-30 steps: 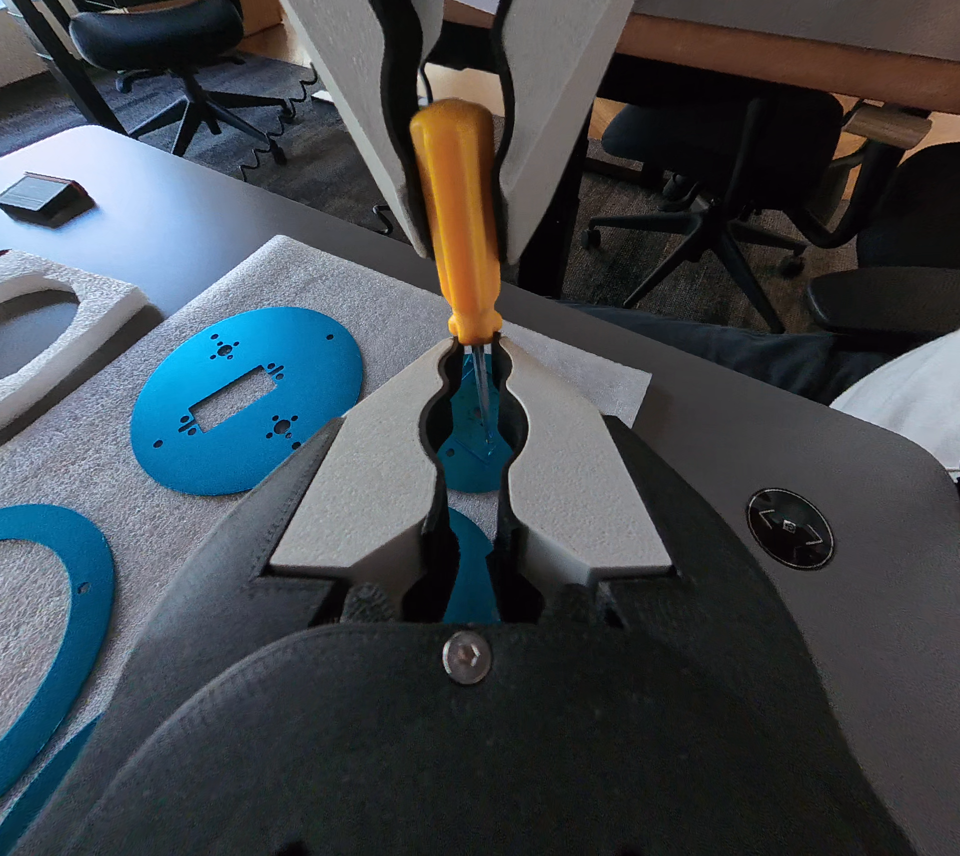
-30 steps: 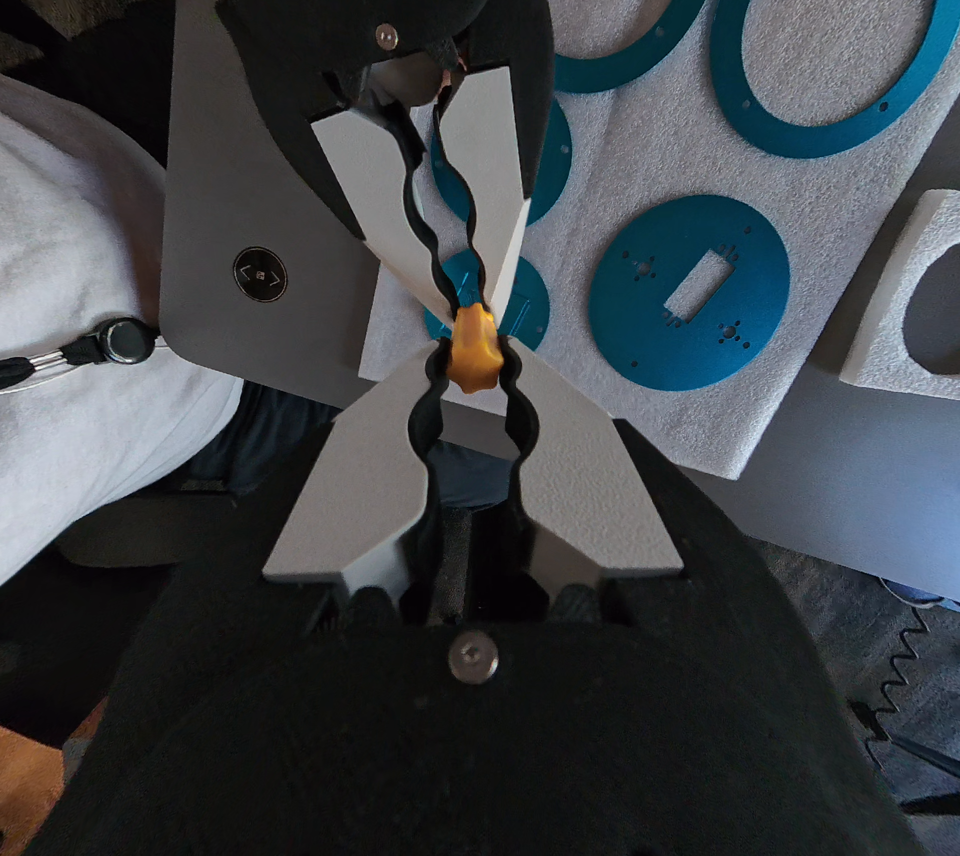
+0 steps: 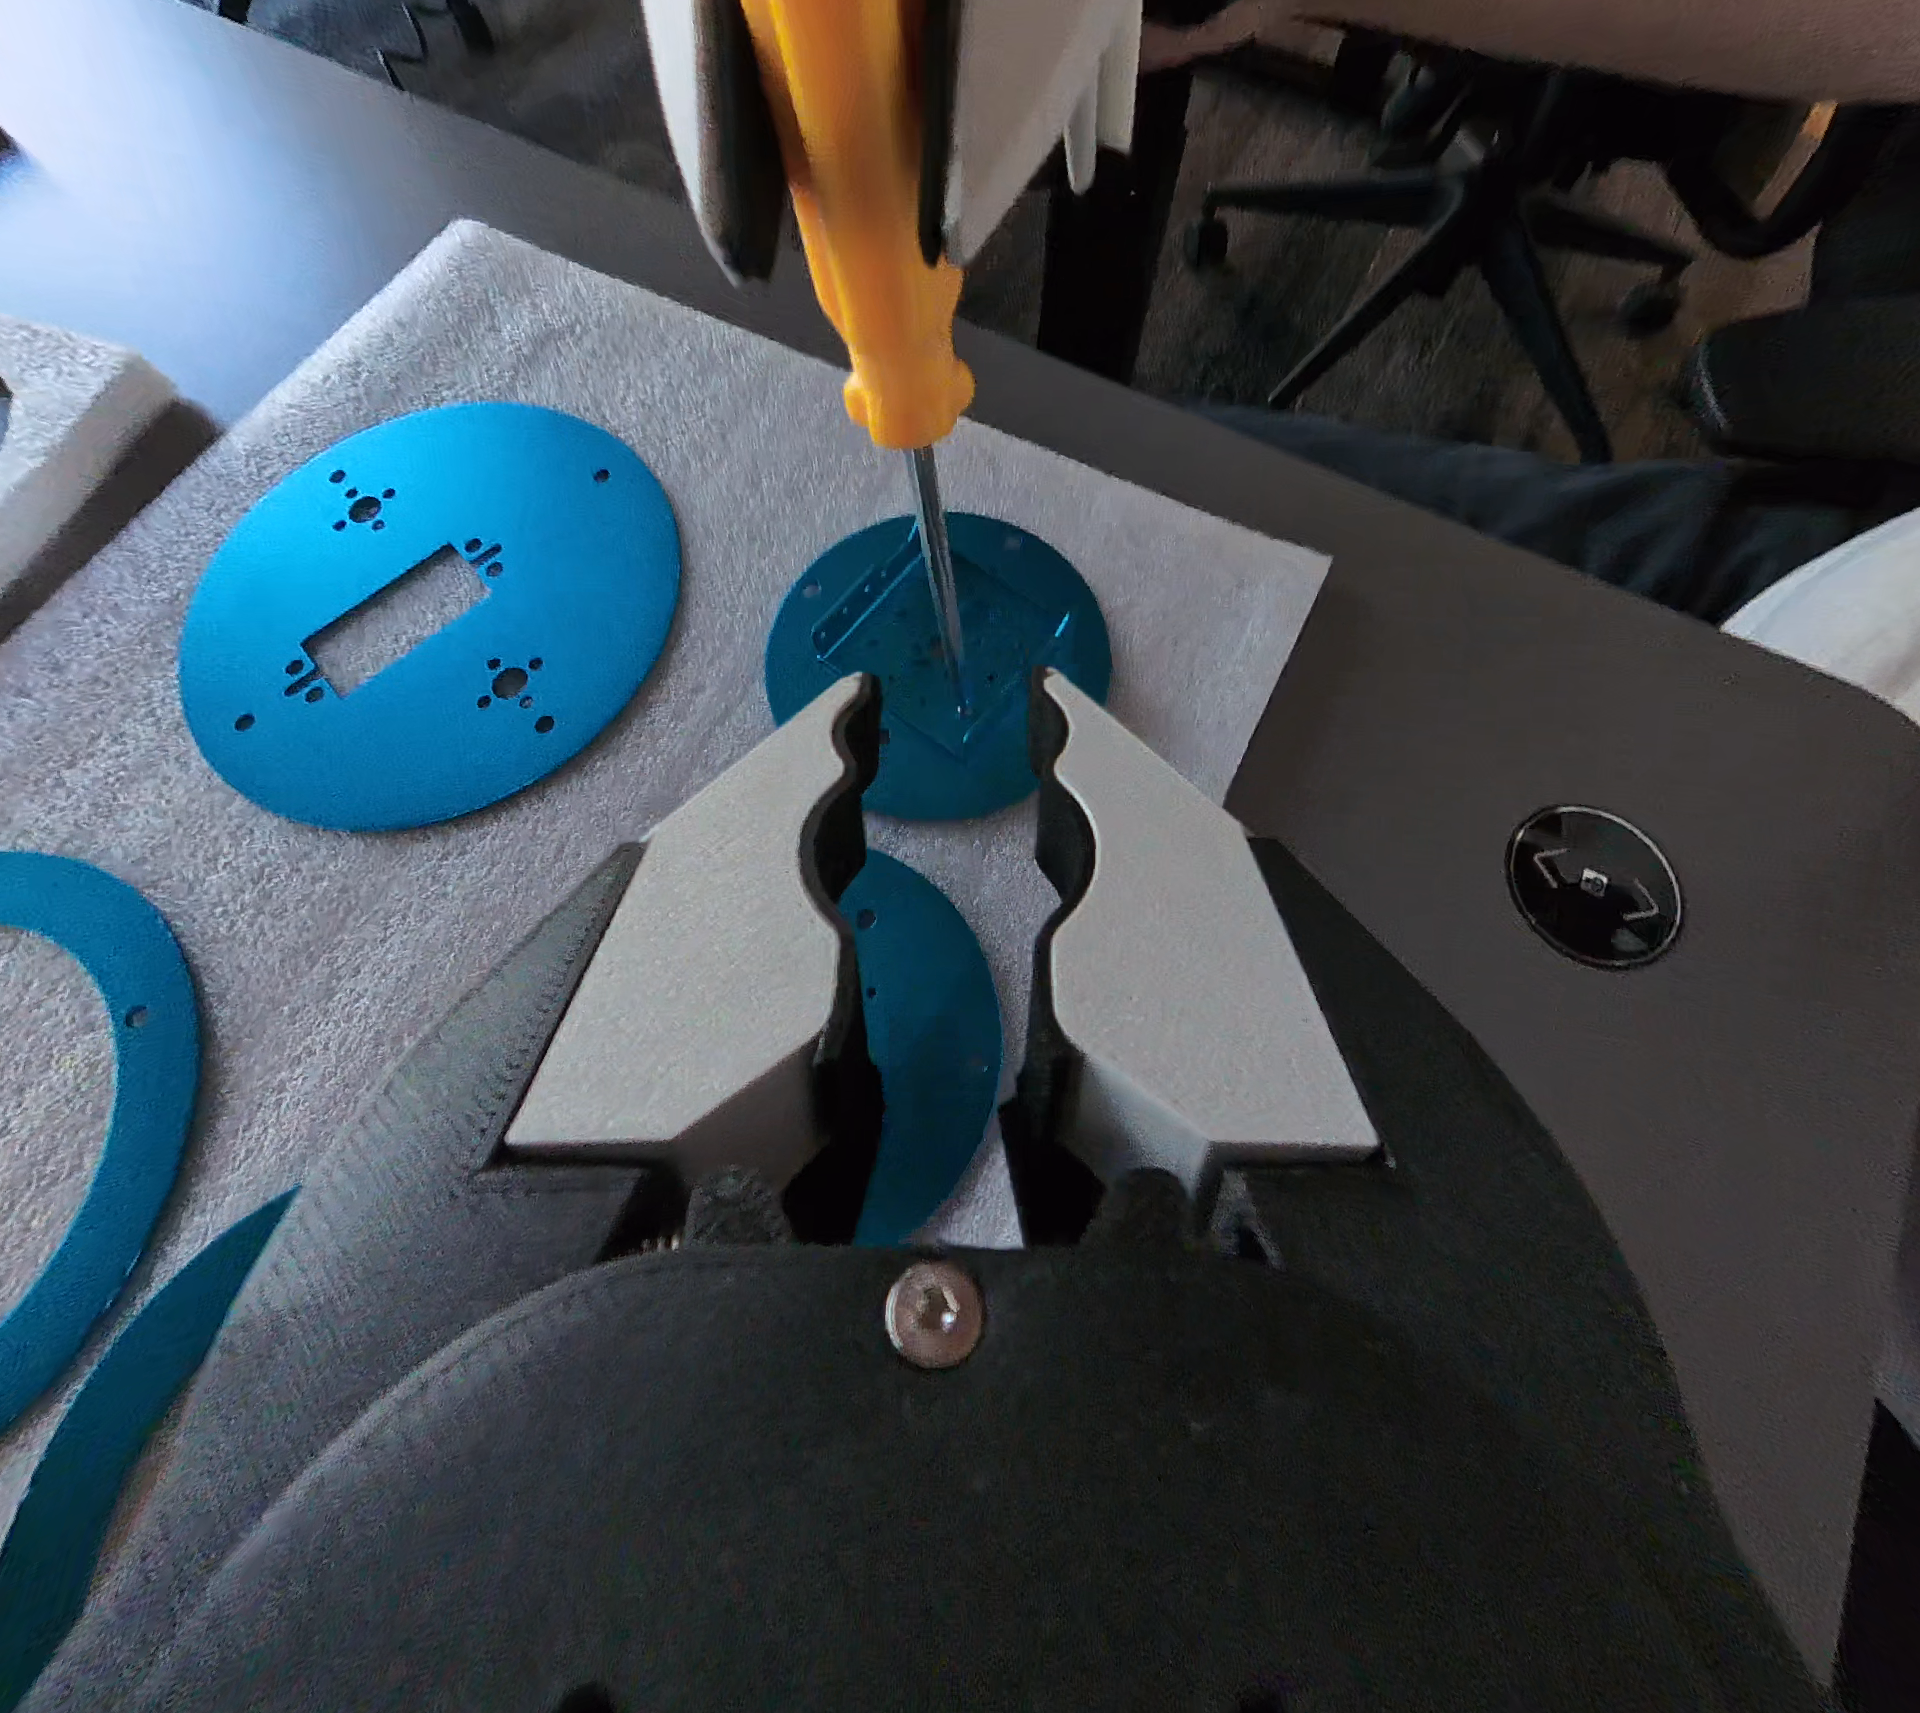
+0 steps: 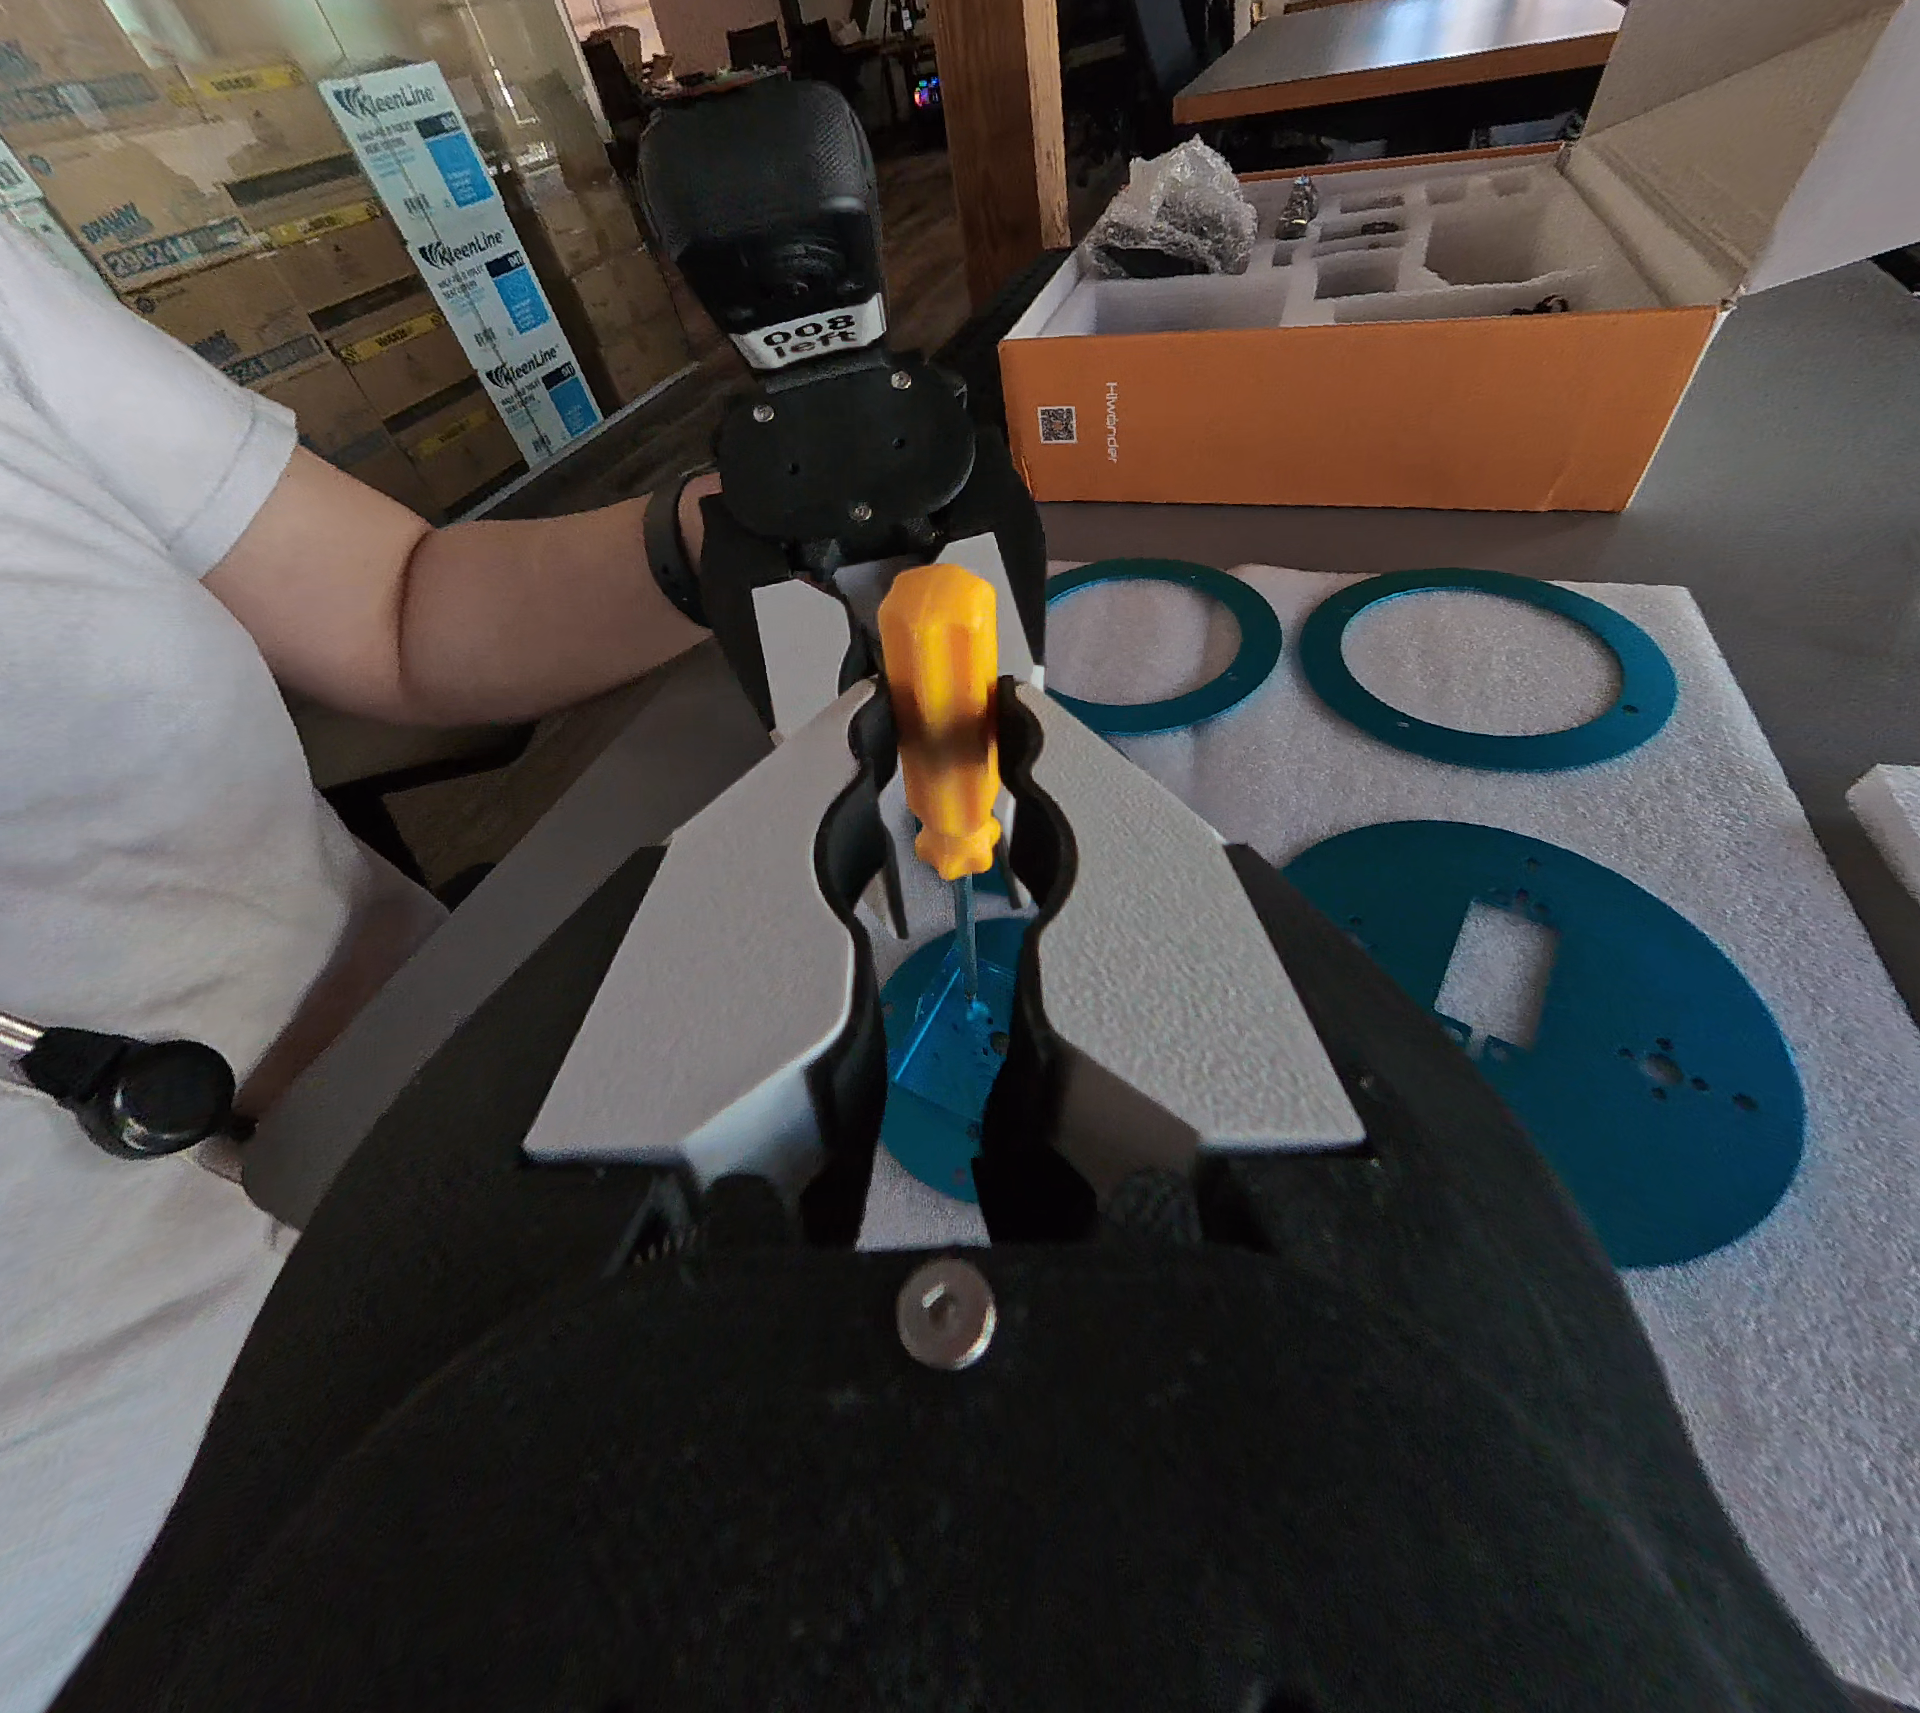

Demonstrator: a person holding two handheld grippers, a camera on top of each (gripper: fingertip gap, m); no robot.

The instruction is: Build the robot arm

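- We find the right gripper (image 4: pixel 948 764) clamped on the orange screwdriver (image 4: pixel 940 707), tip on the blue bracket (image 3: pixel 940 640), at 12 o'clock.
- Left gripper (image 3: pixel 951 728) stands parted, empty.
- We judge the unheld bracket may rotate under torque.

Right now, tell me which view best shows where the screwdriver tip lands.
Left wrist view: the screwdriver shaft runs unobstructed down to the square blue bracket on the small blue disc. The right wrist view shows the tip only through the gap between the right gripper jaws.
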